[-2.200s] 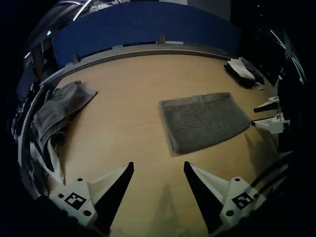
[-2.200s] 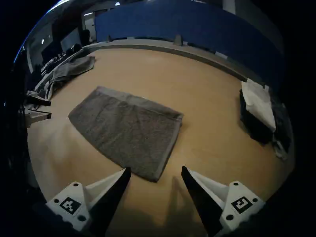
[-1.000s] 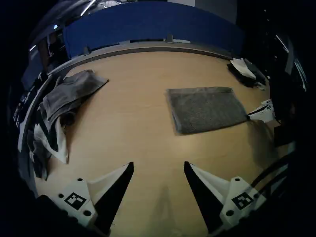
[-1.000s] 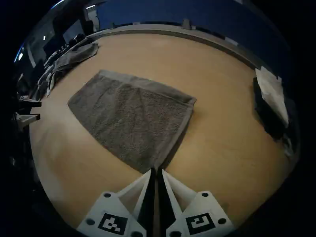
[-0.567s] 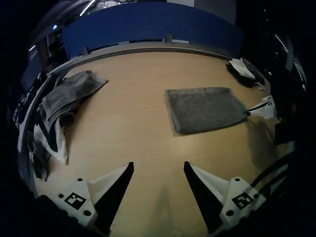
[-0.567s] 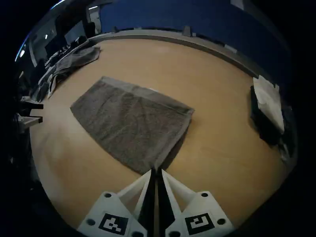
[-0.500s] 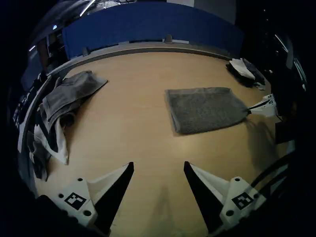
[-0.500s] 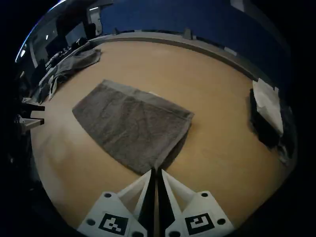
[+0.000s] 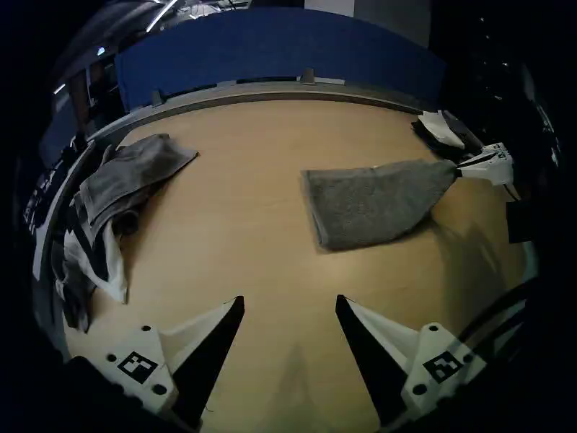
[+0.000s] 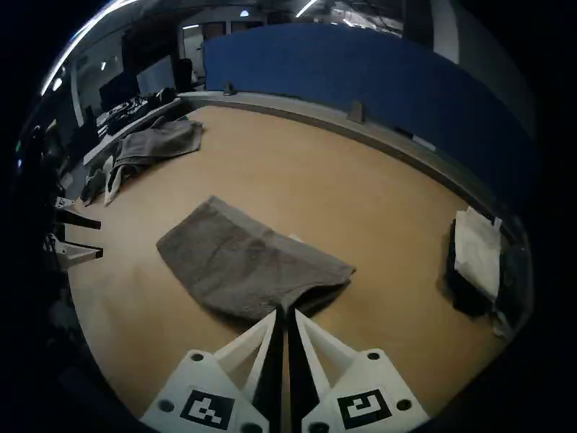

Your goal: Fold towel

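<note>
Pale wooden table [image 9: 238, 216] runs back to a blue partition [image 9: 274, 43] at 12 o'clock. A loose heap of cloths [image 9: 115, 187] sits at 9 o'clock in the left gripper view, and a dark-and-white folded stack [image 9: 443, 130] at 2 o'clock.

The grey towel [image 9: 368, 202], already doubled over by the look of it, lies mid-table toward 3 o'clock. Most of it rests flat, but one corner is held up off the wood by the right gripper [image 10: 285, 317], whose fingers are closed with the cloth pinched between them. Holding a single corner high probably readies it to be carried across for the next fold.

The left gripper [image 9: 288, 297] hangs over bare wood at 6 o'clock, fingers spread wide and holding nothing, well apart from the towel. My guess is that it waits to take the neighbouring corner or to pin the cloth.

From the left gripper view, the side-on angle makes plain how the towel tents up toward the pinch, with shadow beneath. From the right gripper view, the grip itself is close at 6 o'clock, and the flat far edge of the towel runs toward 10 o'clock.
</note>
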